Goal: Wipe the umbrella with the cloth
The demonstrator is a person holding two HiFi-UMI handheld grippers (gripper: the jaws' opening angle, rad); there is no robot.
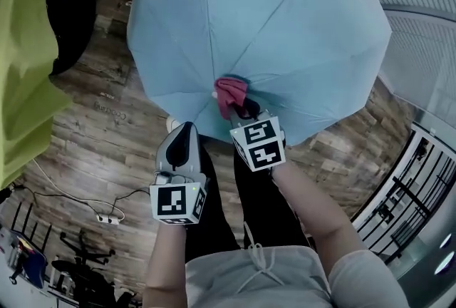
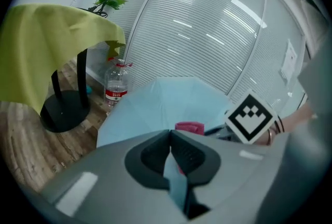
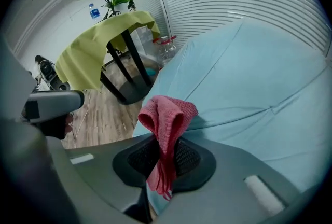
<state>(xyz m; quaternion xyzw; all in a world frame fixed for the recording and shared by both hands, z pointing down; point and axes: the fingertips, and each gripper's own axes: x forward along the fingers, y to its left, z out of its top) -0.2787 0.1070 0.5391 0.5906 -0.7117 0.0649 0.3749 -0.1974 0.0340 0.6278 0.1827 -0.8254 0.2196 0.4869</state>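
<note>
Grey left gripper (image 1: 186,126) and right gripper (image 1: 240,109), black-and-white marker cubes (image 1: 178,203); white top (image 1: 249,279); black trousers (image 1: 214,224).

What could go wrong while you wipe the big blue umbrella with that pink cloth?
1. The right gripper pinches only a bunched fold of the cloth, so it might slip out while rubbing.
2. The left gripper holds just a thin bit of the edge of the umbrella. A hard push could tug that free and let the umbrella roll.
3. A water bottle stands close beside the umbrella and could get knocked over if it shifts.
</note>
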